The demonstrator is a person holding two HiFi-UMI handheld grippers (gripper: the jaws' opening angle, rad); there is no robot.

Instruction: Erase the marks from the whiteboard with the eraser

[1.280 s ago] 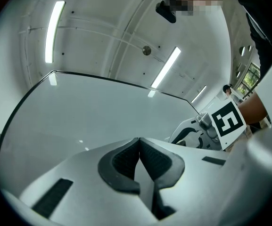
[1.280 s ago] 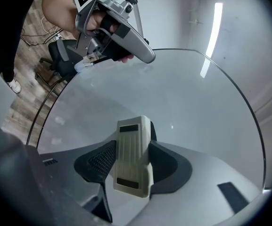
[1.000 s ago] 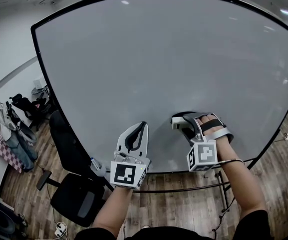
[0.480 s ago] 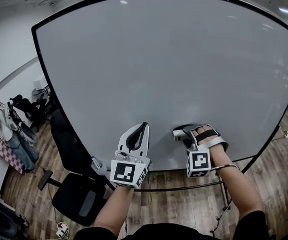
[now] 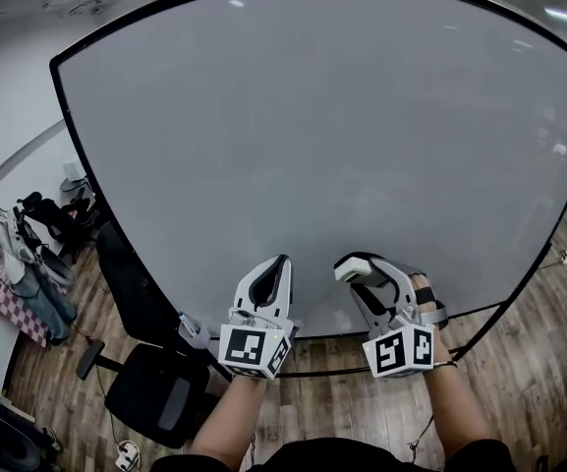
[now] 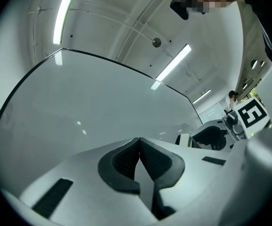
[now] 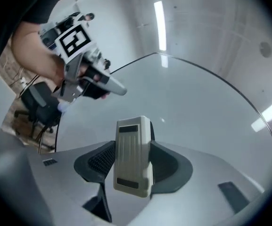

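A large whiteboard [image 5: 342,126] with a black rim fills the head view; I see no marks on it. My right gripper [image 5: 354,268] is shut on a cream eraser [image 5: 350,271], held near the board's lower edge. In the right gripper view the eraser [image 7: 133,154] stands clamped between the dark pads, and the board [image 7: 197,112] lies behind it. To its left, my left gripper [image 5: 281,264] is shut with nothing between its pads; in the left gripper view its tips [image 6: 139,140] meet in front of the board [image 6: 79,112].
A black office chair [image 5: 150,386] stands on the wood floor below the board's left corner. A person [image 5: 3,254] stands far left beside more chairs. The board's stand legs [image 5: 440,362] show under my right arm. Ceiling strip lights [image 6: 173,62] hang overhead.
My right gripper has pulled back with the eraser, down and towards me, and now sits lower, level with the left gripper. The left gripper has barely moved.
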